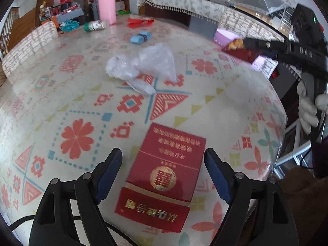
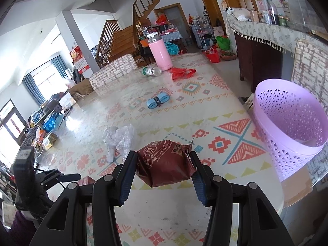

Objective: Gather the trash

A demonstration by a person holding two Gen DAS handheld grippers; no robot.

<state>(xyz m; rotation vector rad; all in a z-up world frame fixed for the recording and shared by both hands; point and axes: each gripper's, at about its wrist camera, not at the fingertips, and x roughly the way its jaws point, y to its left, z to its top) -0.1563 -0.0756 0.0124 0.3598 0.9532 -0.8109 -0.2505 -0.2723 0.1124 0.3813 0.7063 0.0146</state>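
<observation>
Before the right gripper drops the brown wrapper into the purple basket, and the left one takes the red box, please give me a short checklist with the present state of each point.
1. Right gripper is shut on the brown wrapper: ok.
2. Wrapper is lifted off the table: ok.
3. Wrapper is over the purple basket: not ok, the basket stands further right.
4. Basket is upright with its mouth open: ok.
5. Left gripper is open, one finger on each side of the red box: ok.
6. Left pads touch the box: not ok, gaps show on both sides.
</observation>
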